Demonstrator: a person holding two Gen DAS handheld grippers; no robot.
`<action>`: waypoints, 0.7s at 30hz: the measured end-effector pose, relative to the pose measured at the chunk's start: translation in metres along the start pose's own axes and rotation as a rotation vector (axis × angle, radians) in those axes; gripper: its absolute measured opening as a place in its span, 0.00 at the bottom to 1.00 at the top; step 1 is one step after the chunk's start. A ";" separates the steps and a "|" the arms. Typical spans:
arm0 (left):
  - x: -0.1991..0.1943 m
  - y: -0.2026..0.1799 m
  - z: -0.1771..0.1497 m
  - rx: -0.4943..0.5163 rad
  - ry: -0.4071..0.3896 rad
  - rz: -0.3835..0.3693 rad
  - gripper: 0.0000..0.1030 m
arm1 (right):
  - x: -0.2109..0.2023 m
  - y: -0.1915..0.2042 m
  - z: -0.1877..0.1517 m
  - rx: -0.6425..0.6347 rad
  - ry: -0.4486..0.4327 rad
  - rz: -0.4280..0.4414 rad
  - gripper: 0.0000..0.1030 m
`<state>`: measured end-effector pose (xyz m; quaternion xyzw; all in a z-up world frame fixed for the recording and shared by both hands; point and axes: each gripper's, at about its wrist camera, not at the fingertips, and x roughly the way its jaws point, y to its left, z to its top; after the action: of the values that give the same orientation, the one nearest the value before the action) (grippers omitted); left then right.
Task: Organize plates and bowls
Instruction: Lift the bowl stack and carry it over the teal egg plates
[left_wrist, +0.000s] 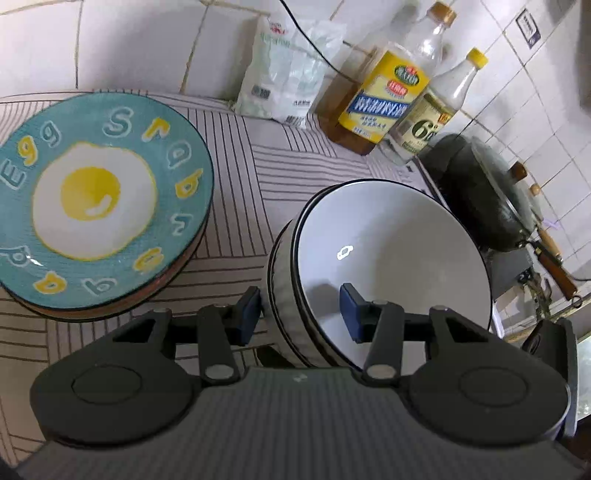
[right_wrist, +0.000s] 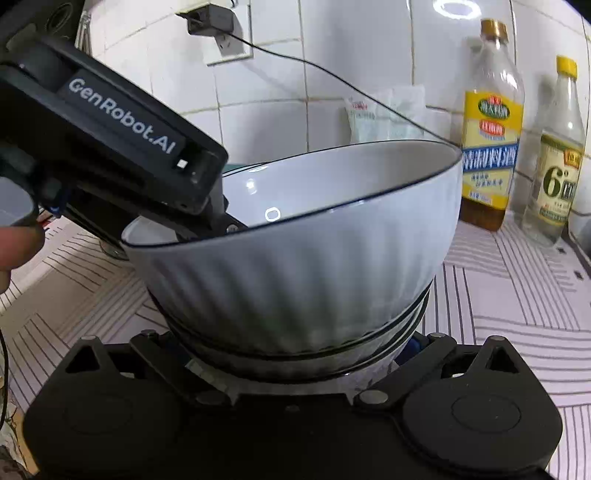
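A stack of white ribbed bowls (left_wrist: 399, 251) with dark rims stands on the striped cloth. My left gripper (left_wrist: 301, 314) straddles its near rim, one blue pad against the outer wall and the other inside the top bowl, gripping the wall. In the right wrist view that gripper (right_wrist: 218, 221) comes in from the upper left over the rim of the bowls (right_wrist: 295, 266). My right gripper (right_wrist: 295, 341) stands wide open with the foot of the stack between its fingers, and its left pad is hidden. At the left, a teal plate with a fried-egg picture (left_wrist: 103, 203) tops a stack of plates.
Two bottles (left_wrist: 384, 99) (left_wrist: 432, 118) and a white bag (left_wrist: 280, 74) stand against the tiled wall. A black lidded wok (left_wrist: 487, 199) sits on a stove at the right. A cable (right_wrist: 332, 81) runs from a wall socket. A person's fingers (right_wrist: 14, 251) show at the left edge.
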<state>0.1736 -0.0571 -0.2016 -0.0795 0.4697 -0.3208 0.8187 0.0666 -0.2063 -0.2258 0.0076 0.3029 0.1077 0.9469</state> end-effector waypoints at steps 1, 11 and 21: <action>-0.005 0.001 0.000 -0.003 -0.005 -0.002 0.43 | -0.002 0.002 0.003 -0.007 -0.006 -0.001 0.99; -0.076 0.022 0.015 -0.044 -0.118 0.047 0.43 | -0.013 0.037 0.047 -0.051 -0.074 0.066 0.99; -0.106 0.066 0.039 -0.098 -0.206 0.149 0.43 | 0.024 0.067 0.087 -0.120 -0.133 0.169 0.99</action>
<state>0.1979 0.0511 -0.1325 -0.1166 0.4027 -0.2259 0.8793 0.1223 -0.1316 -0.1637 -0.0165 0.2308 0.2041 0.9512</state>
